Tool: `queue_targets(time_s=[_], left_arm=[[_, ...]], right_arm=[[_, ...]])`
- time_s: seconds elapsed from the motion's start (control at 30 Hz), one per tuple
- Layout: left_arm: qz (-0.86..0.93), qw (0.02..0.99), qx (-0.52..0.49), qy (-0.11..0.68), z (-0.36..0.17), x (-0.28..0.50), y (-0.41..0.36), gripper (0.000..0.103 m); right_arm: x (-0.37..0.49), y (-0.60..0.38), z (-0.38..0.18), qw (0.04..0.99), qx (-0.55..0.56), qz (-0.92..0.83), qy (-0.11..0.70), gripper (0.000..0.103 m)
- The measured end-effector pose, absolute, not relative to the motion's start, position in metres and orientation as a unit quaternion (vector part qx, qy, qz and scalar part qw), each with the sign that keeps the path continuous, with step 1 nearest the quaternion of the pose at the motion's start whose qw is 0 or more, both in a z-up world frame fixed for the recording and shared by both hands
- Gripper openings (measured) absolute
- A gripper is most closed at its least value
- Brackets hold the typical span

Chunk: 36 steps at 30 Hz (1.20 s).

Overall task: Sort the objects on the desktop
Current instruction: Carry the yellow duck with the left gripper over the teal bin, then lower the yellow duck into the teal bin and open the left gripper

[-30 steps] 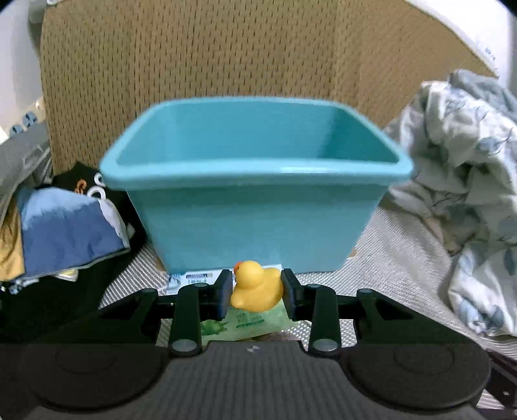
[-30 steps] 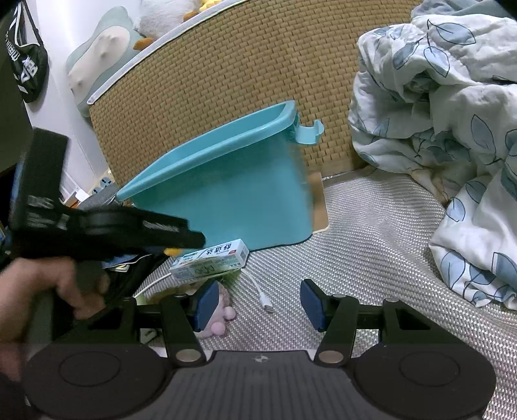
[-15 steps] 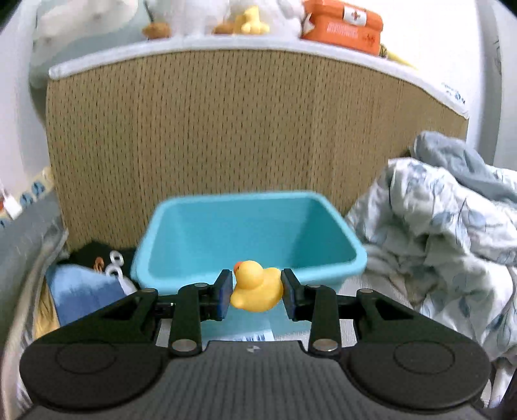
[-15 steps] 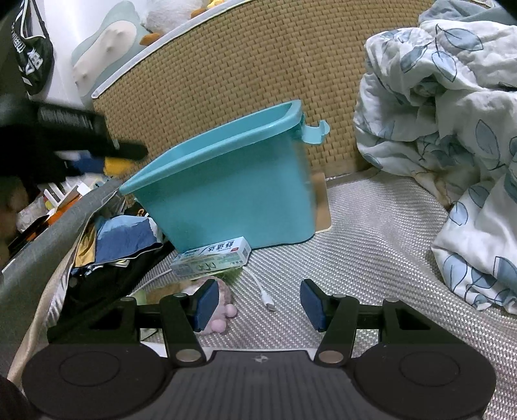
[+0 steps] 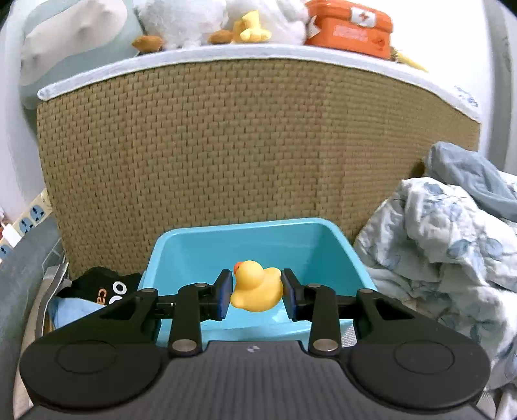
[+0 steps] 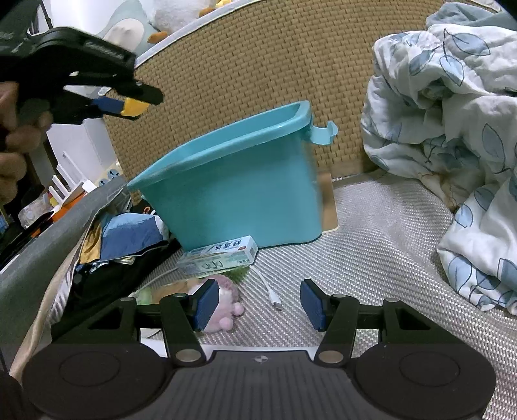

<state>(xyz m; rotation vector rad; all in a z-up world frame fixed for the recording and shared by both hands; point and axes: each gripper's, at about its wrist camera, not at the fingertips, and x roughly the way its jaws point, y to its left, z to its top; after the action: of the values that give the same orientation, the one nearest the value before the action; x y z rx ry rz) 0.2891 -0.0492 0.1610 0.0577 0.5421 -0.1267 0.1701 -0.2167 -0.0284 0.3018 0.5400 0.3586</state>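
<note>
My left gripper (image 5: 257,290) is shut on a yellow rubber duck (image 5: 257,286) and holds it in the air above the near side of the open teal bin (image 5: 200,252). In the right wrist view the left gripper (image 6: 135,105) shows high at the upper left with the duck (image 6: 133,106) between its pads, above and left of the bin (image 6: 239,194). My right gripper (image 6: 260,303) is open and empty, low over the woven mat. A toothpaste box (image 6: 219,257), a pink plush toy (image 6: 226,299) and a white cable (image 6: 269,290) lie in front of the bin.
A woven headboard (image 5: 226,145) stands behind the bin with plush toys and an orange first-aid tin (image 5: 349,27) on top. A crumpled floral blanket (image 6: 452,129) lies to the right. Dark clothes and a blue cloth (image 6: 126,236) are piled left of the bin.
My left gripper has risen with the duck from in front of the bin's base to above its opening. The right gripper has stayed put and open.
</note>
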Motion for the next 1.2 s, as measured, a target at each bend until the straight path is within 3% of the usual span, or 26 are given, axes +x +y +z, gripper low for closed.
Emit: queue_targets(time_s=[0.23,0.9,1.2], left_arm=[[-0.041,0.951,0.006,0.308,0.148,0.326,-0.052,0.036],[-0.001,0.92,0.062,0.386,0.118,0.399,-0.071,0.036],[-0.012,0.888,0.034,0.458,0.098,0.433,-0.07,0.036]], right_arm=[[0.17,-0.216,-0.028,0.936,0.147,0.179,0.266,0.06],[0.172,-0.217,-0.028,0.934,0.151,0.181,0.268,0.06],[0.173,-0.219,-0.028,0.933,0.159,0.18,0.269,0.06]])
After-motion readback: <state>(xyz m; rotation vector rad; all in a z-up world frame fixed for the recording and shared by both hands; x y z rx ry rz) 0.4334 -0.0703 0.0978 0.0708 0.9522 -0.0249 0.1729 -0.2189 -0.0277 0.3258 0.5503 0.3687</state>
